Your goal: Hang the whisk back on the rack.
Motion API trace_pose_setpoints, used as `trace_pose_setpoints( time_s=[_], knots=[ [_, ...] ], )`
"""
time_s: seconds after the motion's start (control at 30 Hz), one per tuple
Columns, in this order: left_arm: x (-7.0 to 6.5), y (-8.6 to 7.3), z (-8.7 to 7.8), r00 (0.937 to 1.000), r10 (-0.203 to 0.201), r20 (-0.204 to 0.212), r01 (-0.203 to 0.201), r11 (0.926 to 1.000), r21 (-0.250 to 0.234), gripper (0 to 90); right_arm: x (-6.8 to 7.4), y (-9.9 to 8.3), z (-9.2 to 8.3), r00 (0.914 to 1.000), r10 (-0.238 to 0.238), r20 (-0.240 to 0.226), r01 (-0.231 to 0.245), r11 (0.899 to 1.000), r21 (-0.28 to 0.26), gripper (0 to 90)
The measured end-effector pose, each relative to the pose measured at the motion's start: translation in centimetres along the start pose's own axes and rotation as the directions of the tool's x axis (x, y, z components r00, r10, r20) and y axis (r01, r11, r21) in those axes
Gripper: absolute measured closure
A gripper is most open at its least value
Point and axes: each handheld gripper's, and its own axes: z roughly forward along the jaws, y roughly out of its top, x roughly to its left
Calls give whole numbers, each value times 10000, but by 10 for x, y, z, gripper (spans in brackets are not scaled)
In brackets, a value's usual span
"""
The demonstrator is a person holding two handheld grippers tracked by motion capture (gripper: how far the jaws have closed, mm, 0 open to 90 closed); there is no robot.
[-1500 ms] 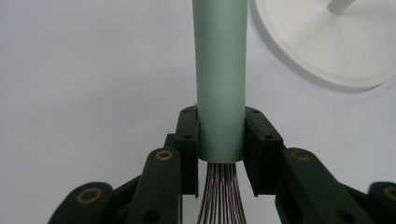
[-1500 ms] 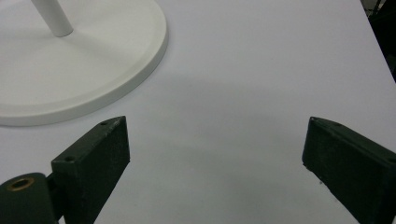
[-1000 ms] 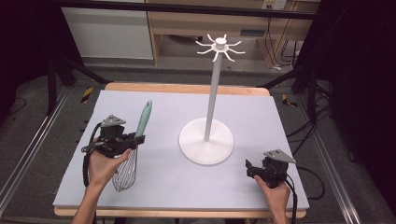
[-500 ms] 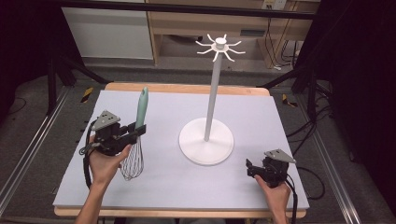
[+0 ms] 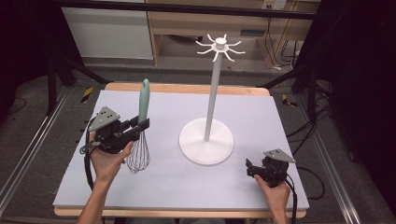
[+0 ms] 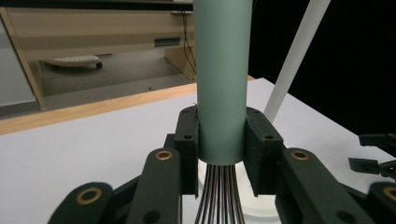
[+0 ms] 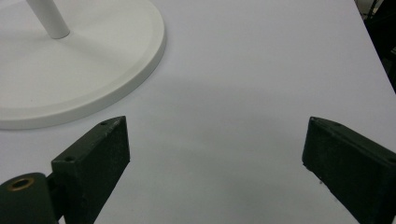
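Left tool (image 5: pixel 140 127) clamps the whisk (image 5: pixel 141 126) upright, left of the white stand (image 5: pixel 206 140); right tool (image 7: pixel 215 154) gapes empty beside its base

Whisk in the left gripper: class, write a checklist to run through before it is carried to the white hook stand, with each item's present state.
1. Left gripper clamps whisk handle: ok.
2. Whisk upright, wires down: ok.
3. Wires clear of the mat: cannot tell.
4. Hook stand upright on its base: ok.
5. Hooks at the top free: ok.
6. Right gripper open, apart from the stand: ok.
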Motion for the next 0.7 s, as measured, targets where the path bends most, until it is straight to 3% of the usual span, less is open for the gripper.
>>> trace_pose_setpoints(
  time_s=[0.7],
  knots=[
    [-24, 27, 4, 9963, 670, 541, -634, 9958, -655, 686, -1, 0, -1, 10000, 17, 22, -17, 10000, -41, 80]
  ],
)
